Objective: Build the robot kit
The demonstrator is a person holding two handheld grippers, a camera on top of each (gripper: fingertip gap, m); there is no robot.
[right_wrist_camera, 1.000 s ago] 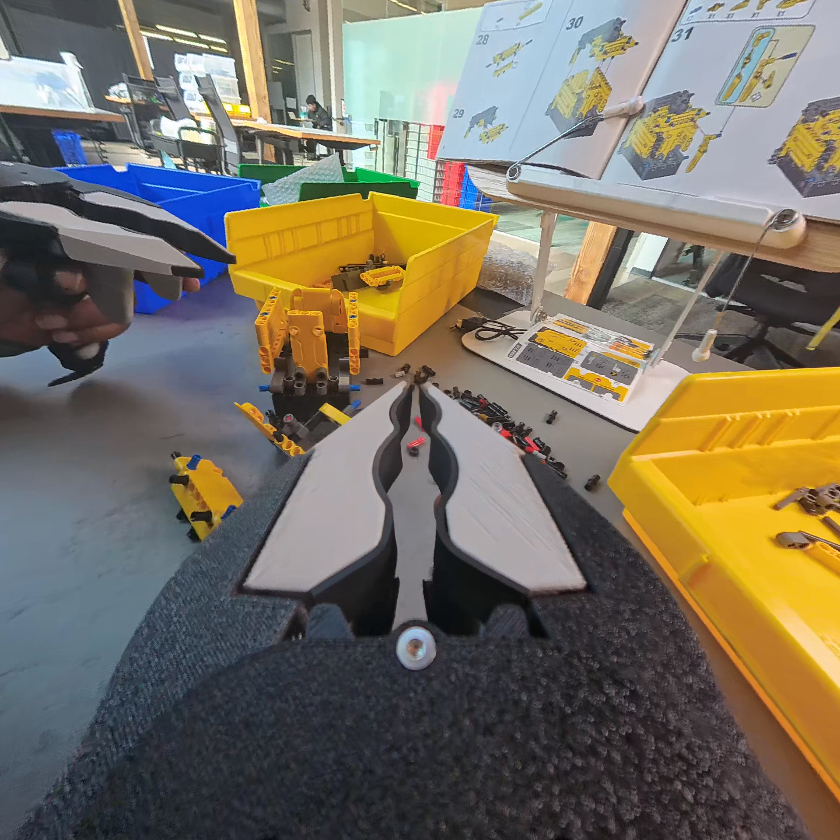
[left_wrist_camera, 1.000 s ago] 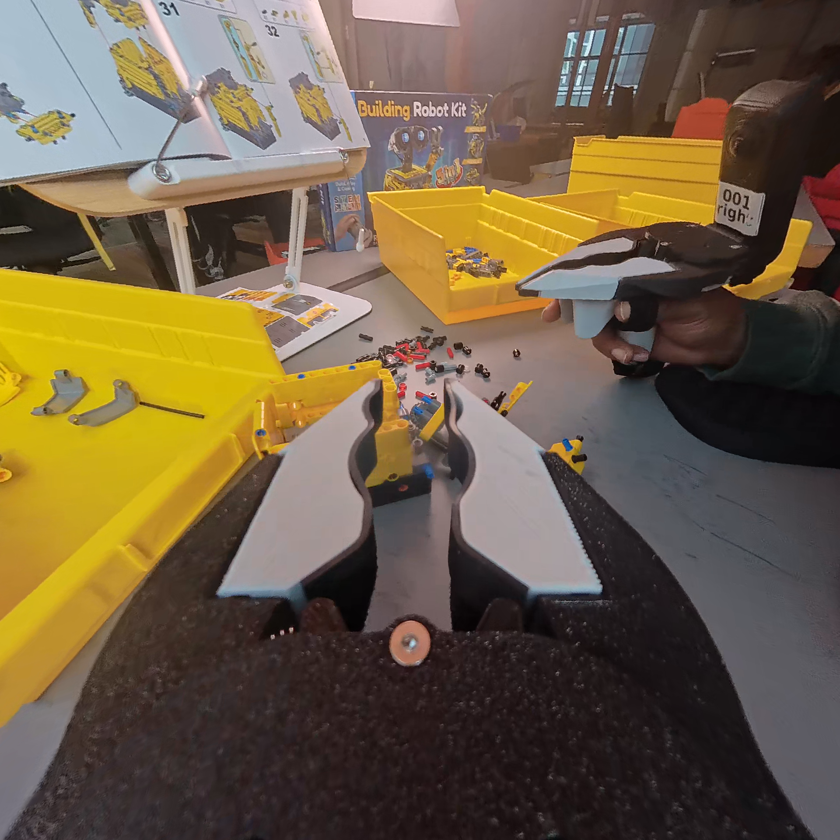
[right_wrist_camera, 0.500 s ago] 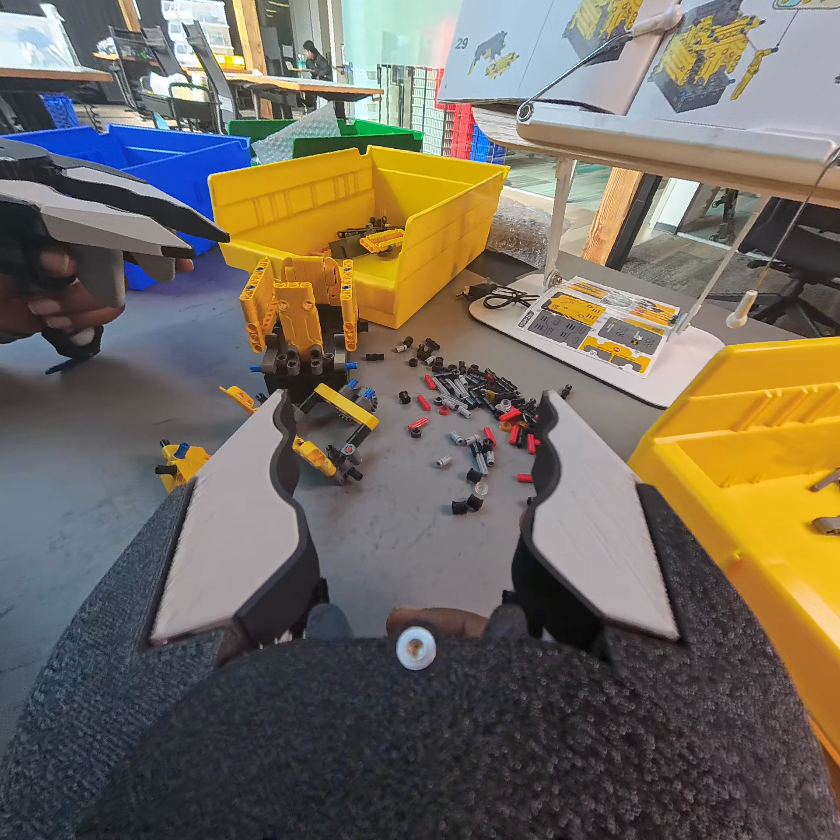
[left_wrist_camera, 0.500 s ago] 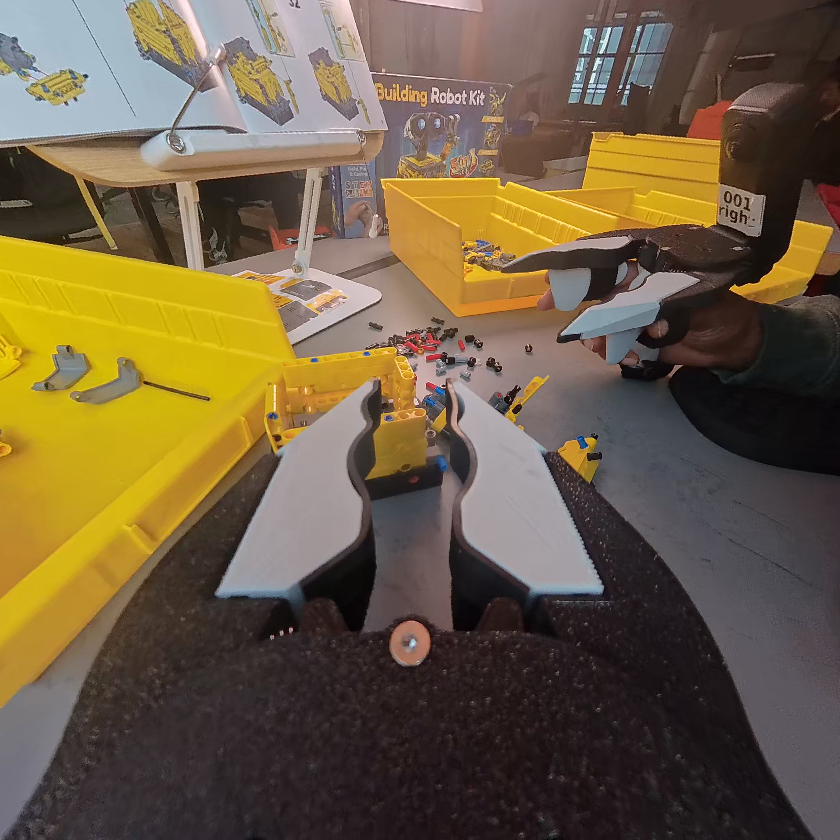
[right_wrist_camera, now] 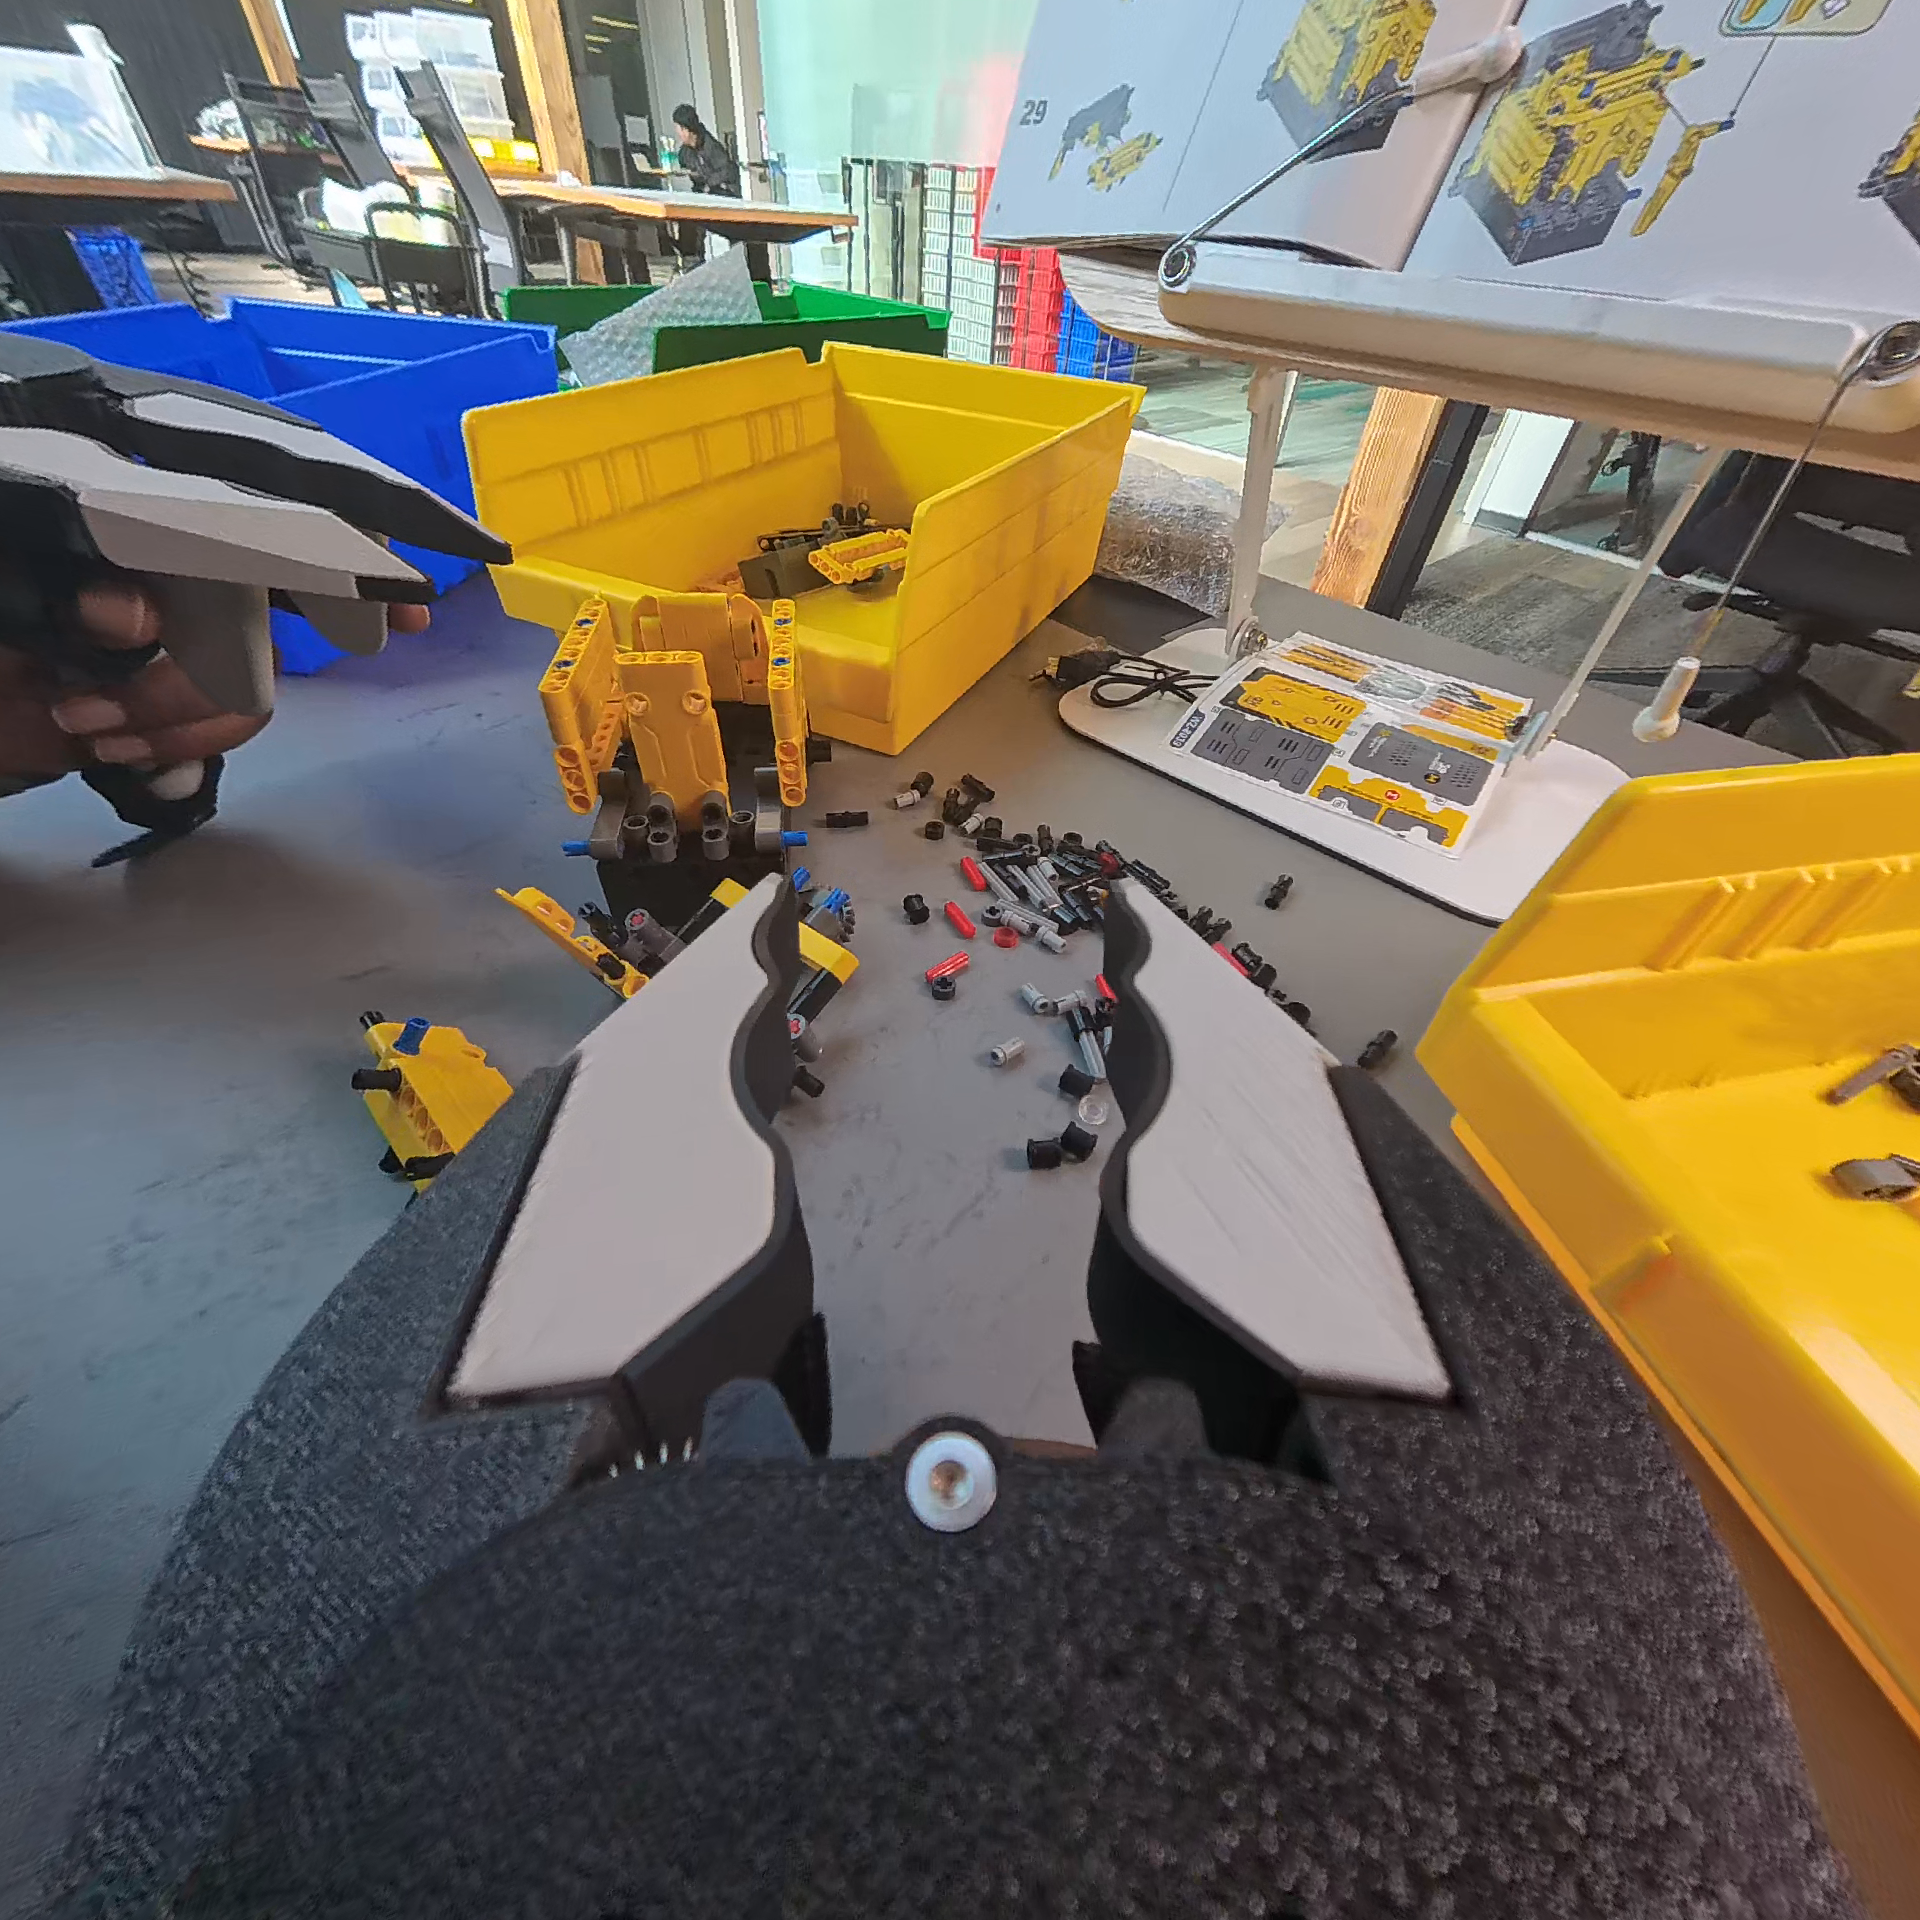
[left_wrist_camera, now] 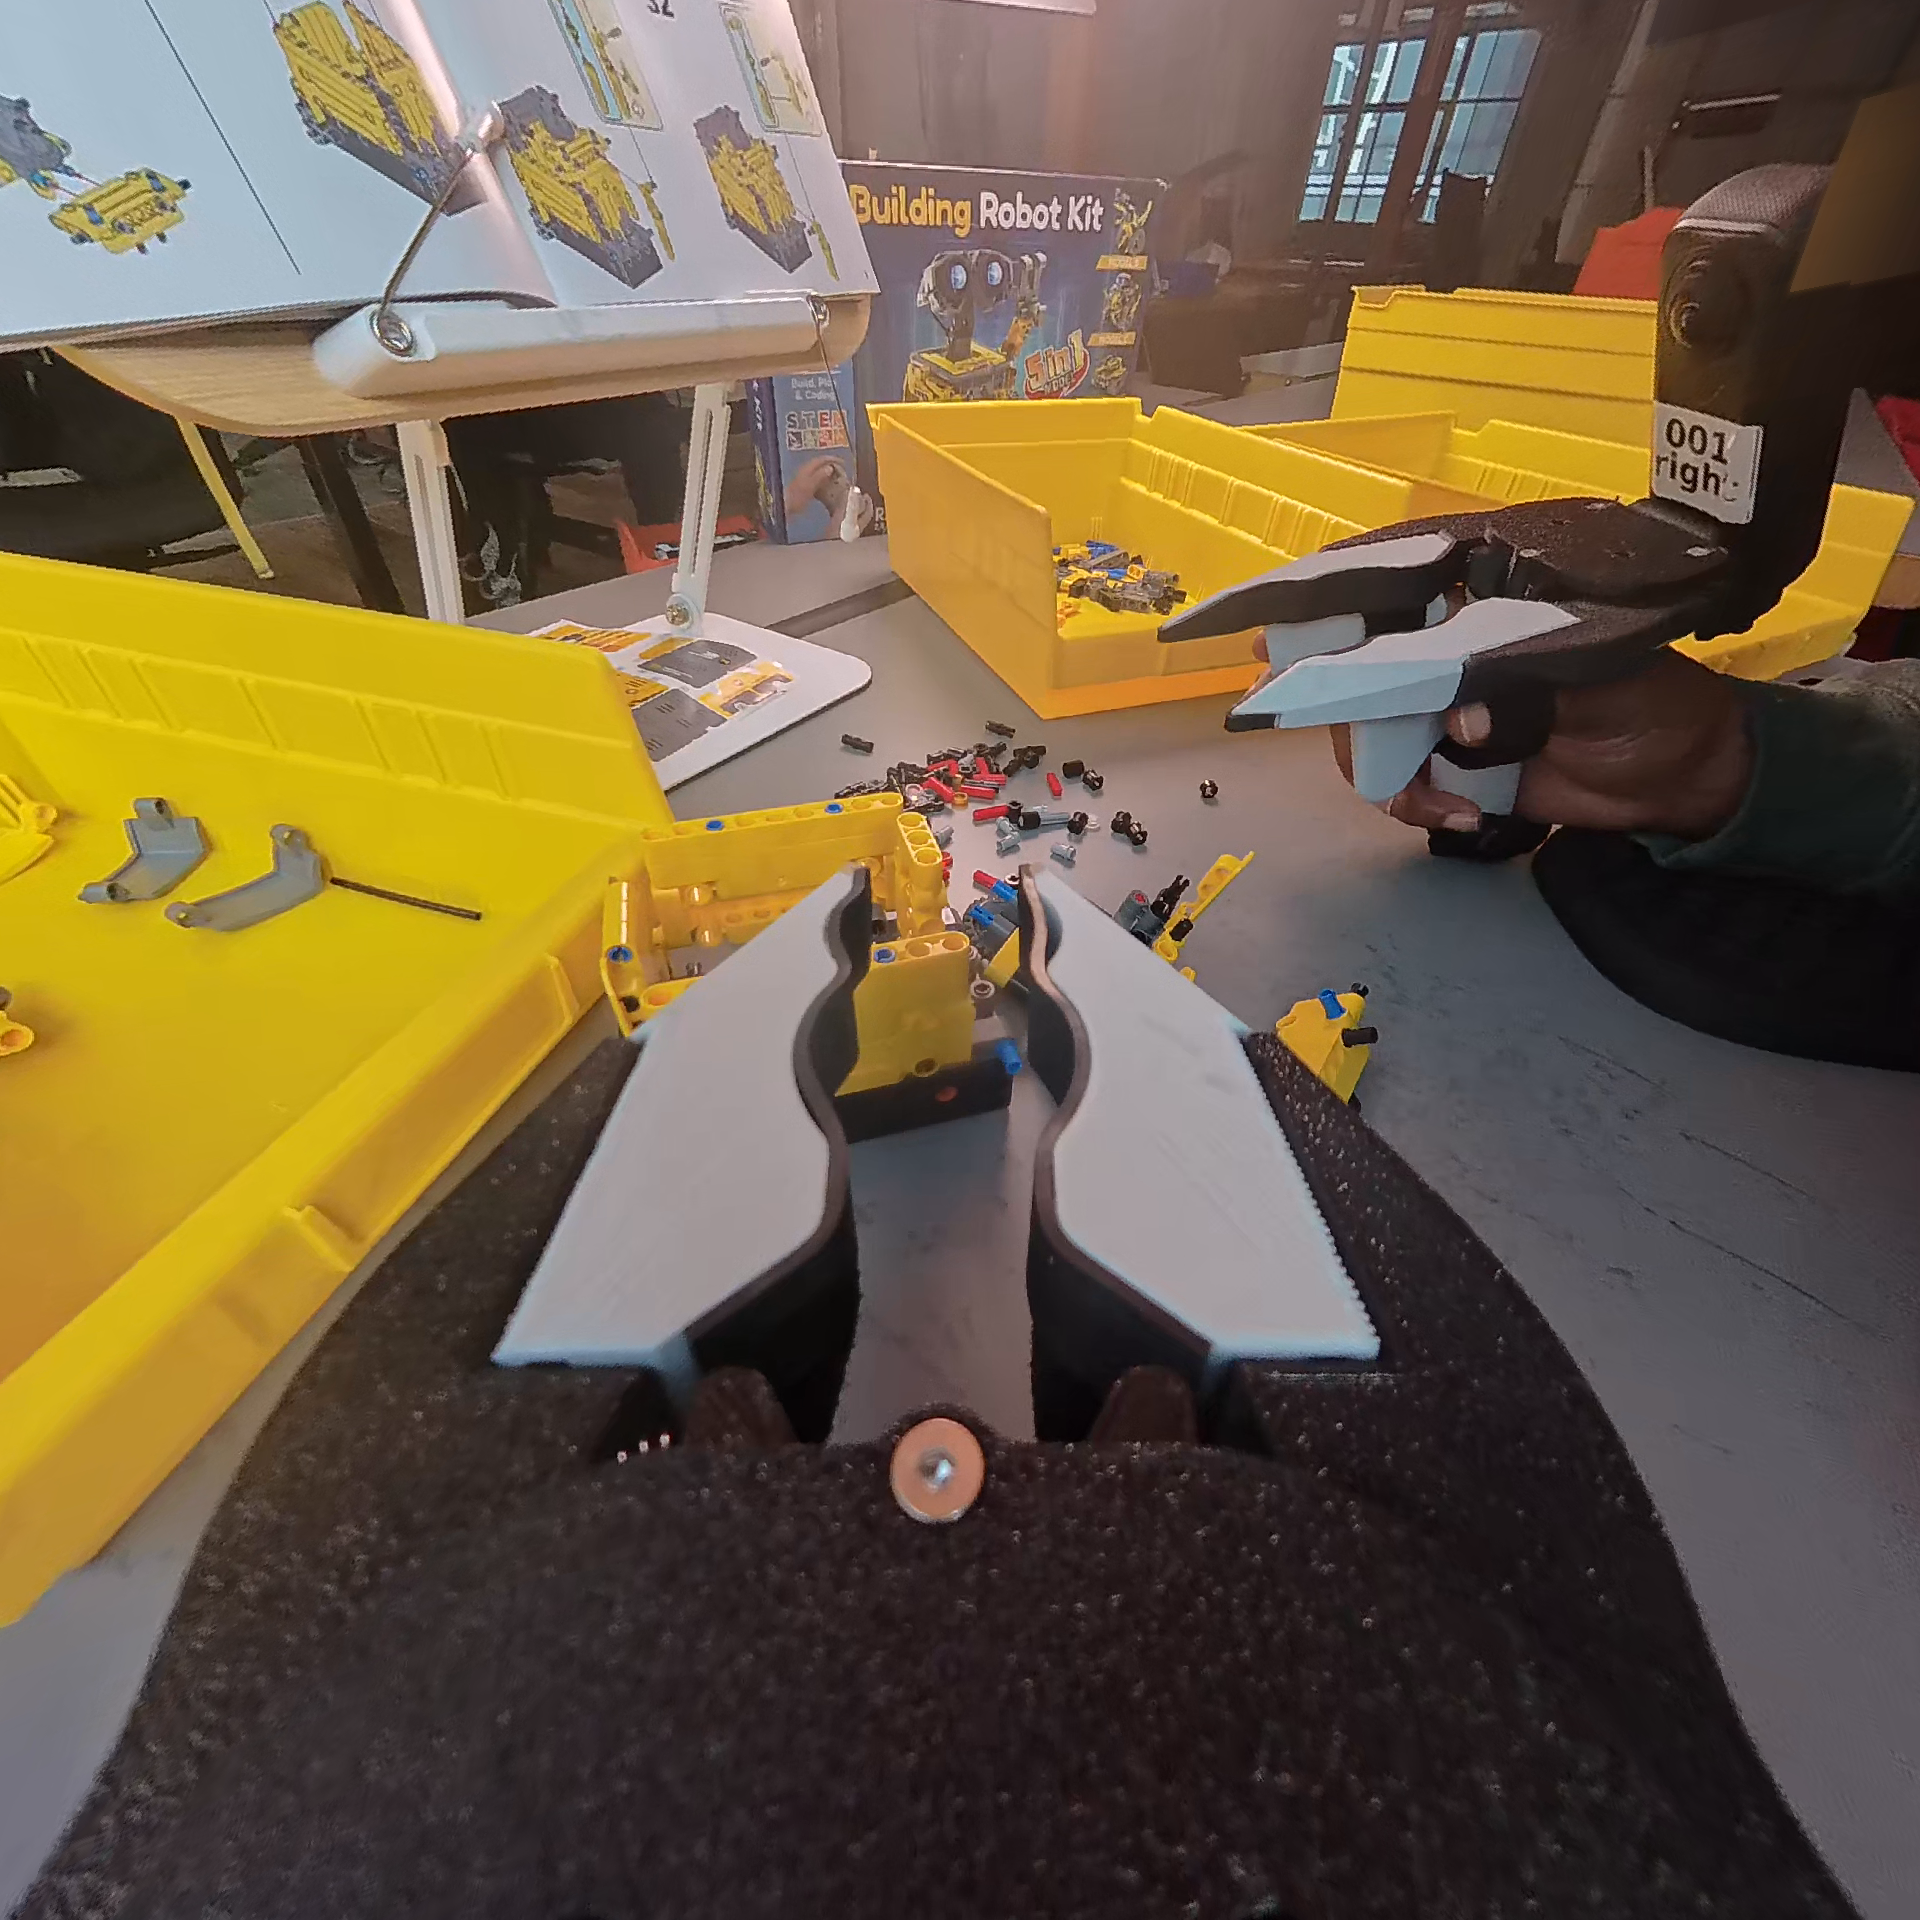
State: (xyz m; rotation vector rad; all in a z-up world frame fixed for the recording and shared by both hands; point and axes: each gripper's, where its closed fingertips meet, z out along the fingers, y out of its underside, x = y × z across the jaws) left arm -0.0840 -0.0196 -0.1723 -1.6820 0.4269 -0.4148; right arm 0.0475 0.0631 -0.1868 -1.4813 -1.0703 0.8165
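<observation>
While bare grey table [left_wrist_camera: 1558, 1195] lay free to the right of the left gripper [left_wrist_camera: 940, 883], a yellow tray [left_wrist_camera: 260, 1039] hemmed its other side, two grey brackets [left_wrist_camera: 156, 842] lying inside. Its jaws stood narrowly parted, the yellow brick assembly [left_wrist_camera: 904, 987] between the tips; whether they pressed it could not be told. The right gripper [right_wrist_camera: 945, 904] hung wide apart and empty above the scattered pins [right_wrist_camera: 1039, 914], many, black, red and grey, with a second yellow tray [right_wrist_camera: 1714, 1039] close at its right. One yellow bin [right_wrist_camera: 810, 499] stood behind the assembly [right_wrist_camera: 675, 717]. One small yellow block [right_wrist_camera: 426, 1081] lay apart, left of that gripper. An instruction booklet on a stand [left_wrist_camera: 582, 332] overhung the far edge.
</observation>
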